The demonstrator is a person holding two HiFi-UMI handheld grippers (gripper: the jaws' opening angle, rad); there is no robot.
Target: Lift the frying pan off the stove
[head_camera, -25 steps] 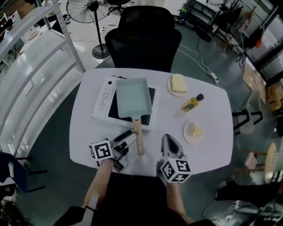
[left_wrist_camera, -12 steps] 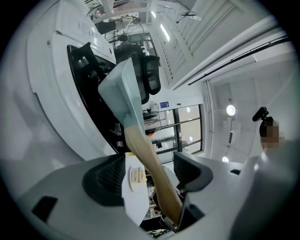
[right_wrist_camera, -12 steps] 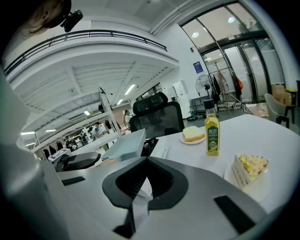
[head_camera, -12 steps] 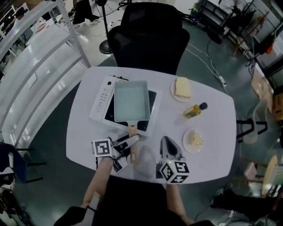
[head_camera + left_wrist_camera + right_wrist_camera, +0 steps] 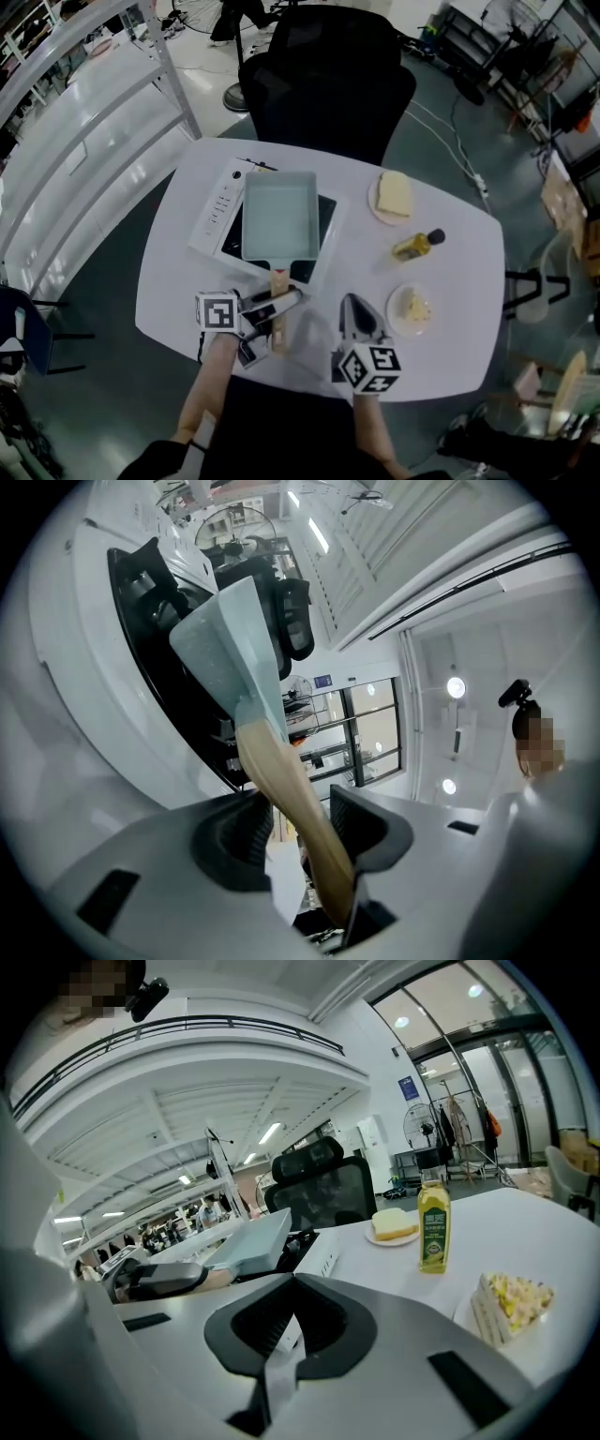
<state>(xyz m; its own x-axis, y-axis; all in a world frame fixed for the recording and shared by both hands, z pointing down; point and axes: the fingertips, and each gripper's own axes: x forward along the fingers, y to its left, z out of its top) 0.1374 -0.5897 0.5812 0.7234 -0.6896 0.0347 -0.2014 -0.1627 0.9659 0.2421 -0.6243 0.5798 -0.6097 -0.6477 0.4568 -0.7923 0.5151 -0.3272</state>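
Observation:
A pale teal rectangular frying pan (image 5: 279, 217) sits on a black-topped stove (image 5: 217, 208) on the white table (image 5: 178, 281), its wooden handle (image 5: 278, 281) pointing toward me. My left gripper (image 5: 281, 309) reaches in from the left across that handle. In the left gripper view the handle (image 5: 281, 771) runs between the jaws, which are closing and touch it on both sides, and the pan (image 5: 230, 639) lies beyond. My right gripper (image 5: 356, 309) rests near the table's front edge, shut and empty; from there I see the pan (image 5: 253, 1241) to the left.
On the table's right half stand a plate with bread (image 5: 394, 195), a small oil bottle (image 5: 417, 246) and a plate with a cake slice (image 5: 410, 307). A black office chair (image 5: 323, 80) stands behind the table. A white shelf rack (image 5: 84, 122) runs along the left.
My left gripper has slid right, over the pan's handle, and its jaws have narrowed around it. The right gripper has barely moved. The pan stays on the stove.

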